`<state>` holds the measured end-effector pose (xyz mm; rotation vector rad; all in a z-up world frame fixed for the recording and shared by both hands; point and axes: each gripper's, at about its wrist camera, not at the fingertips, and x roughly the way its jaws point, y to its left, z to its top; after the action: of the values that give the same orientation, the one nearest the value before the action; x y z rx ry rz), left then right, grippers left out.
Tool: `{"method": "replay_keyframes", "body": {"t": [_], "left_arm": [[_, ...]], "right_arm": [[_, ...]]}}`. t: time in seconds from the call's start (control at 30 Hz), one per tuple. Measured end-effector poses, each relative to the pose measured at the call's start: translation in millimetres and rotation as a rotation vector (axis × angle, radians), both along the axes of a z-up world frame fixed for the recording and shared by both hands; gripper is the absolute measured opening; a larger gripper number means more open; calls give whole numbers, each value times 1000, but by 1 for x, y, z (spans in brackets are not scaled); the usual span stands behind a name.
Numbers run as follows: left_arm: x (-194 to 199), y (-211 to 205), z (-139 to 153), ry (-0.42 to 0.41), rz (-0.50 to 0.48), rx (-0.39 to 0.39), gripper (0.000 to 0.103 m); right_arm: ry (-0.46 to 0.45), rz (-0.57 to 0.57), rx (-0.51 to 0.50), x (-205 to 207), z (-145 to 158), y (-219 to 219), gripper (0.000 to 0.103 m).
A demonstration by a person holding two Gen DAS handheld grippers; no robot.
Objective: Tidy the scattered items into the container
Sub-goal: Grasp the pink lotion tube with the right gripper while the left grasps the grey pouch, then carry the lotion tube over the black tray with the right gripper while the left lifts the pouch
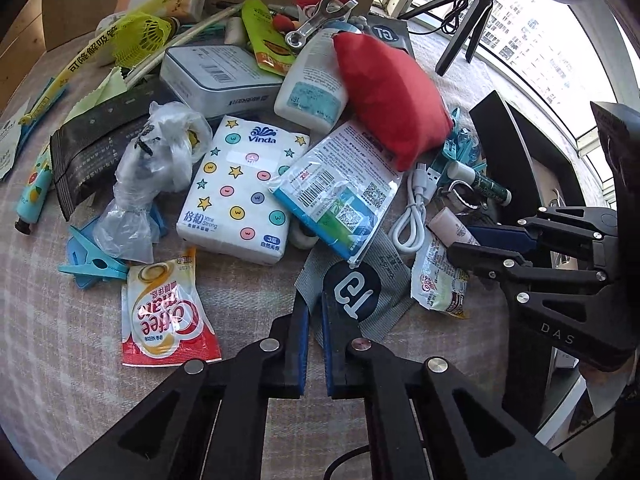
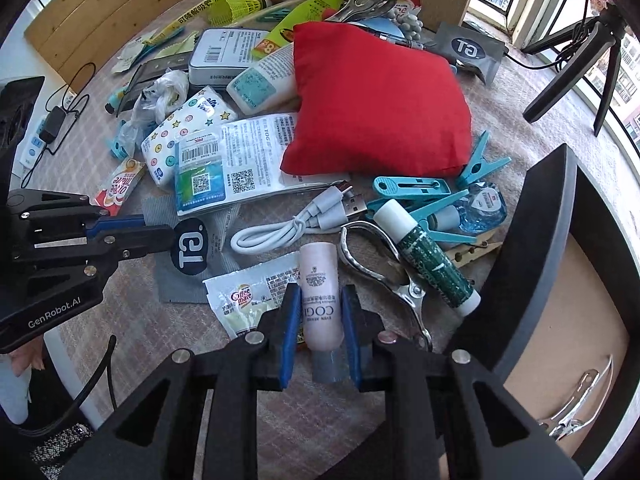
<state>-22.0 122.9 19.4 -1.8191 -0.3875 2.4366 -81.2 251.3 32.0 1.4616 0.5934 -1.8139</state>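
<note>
Right gripper (image 2: 319, 320), fingers apart, straddles the lower body of a pink cosmetic tube (image 2: 320, 292) lying on the checked tablecloth (image 2: 168, 332). The blue pads flank the tube; whether they already press it cannot be told. The tube's clear cap (image 2: 326, 364) points back toward the wrist. The tube is judged light and smooth-skinned, with a soft body that will dent and may squirt forward under a hard squeeze. The mid-body, where the pads now sit, is the sensible hold; the rigid cap is the firmer alternative.

Just left of the tube lies a white Coffee-mate sachet (image 2: 244, 304), thin and limp. To its right are a chrome spring clamp (image 2: 384, 276), stiff and heavier, and a green-and-white lip-balm stick (image 2: 432, 260) resting across the clamp. Beyond these lie a coiled white USB cable (image 2: 288, 228), turquoise clothes pegs (image 2: 424, 196) and a red cushion (image 2: 376, 100).

The container (image 2: 528, 264), dark-walled with a tan floor, stands close on the right. One chrome clamp (image 2: 576, 412) already lies inside.

Left gripper (image 1: 316, 312), its fingers nearly together with a thin gap, rests on or hovers at a grey woven pouch (image 1: 384, 280). No grip on the pouch is evident.
</note>
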Motion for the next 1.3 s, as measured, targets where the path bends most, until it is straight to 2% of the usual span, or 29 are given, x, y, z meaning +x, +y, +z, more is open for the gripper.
{"method": "replay_keyframes", "body": {"t": [0.1,0.43,0.63,0.8,1.07,1.3], "left_arm": [[4,-5,5,15,7,-1,0],[22,-20,39,73,26,-24,0],[27,-6,70,144,-2,-93,0],[28,11,92,207,-50,-176,0],[31,33,114,255,-107,-190,0],[26,54,120,264,-156,-159,0]], "right_arm": [[0,-24,-4,2,2,4,20],[0,-123,-78,4,27,34,20],[31,-183,-131,11,52,62,20],[61,-230,-157,10,66,63,20],[94,-289,-178,9,80,86,20],[112,-358,-184,5,85,111,20]]}}
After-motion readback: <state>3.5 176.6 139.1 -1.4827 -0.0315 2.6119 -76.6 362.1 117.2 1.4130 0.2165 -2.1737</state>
